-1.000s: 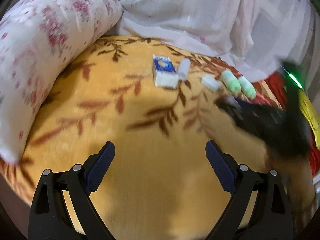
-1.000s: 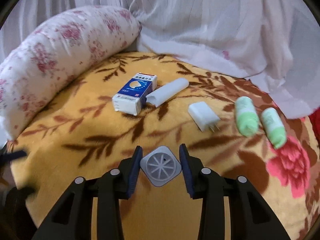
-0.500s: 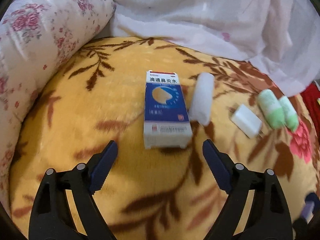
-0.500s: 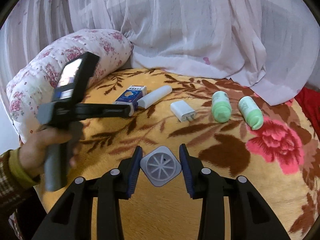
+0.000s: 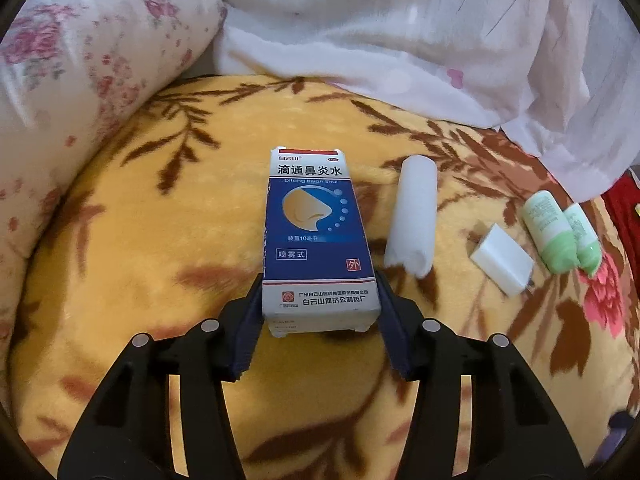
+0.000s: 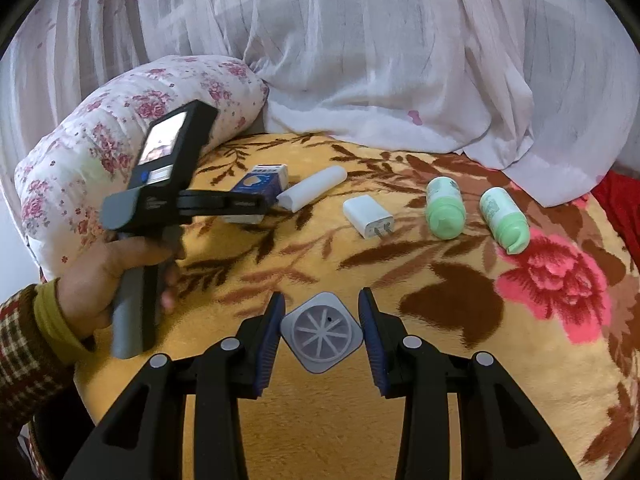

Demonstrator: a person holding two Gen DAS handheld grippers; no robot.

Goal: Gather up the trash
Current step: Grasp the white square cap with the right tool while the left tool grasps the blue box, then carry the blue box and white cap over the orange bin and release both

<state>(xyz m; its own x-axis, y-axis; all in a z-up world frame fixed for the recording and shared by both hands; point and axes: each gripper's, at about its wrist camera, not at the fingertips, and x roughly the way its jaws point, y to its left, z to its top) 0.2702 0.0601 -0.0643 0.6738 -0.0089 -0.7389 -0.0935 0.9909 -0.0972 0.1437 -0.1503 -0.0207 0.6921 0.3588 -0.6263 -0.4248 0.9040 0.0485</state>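
On the floral bed blanket (image 5: 168,240), the left gripper (image 5: 318,320), wide a second ago, is closing around the medicine box (image 5: 316,240) for pickup, while the right gripper (image 6: 322,332) stays clenched on a grey square cap (image 6: 322,332).

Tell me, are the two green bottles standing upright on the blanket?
No, both green bottles lie on their sides on the yellow blanket, to the right of the white charger.
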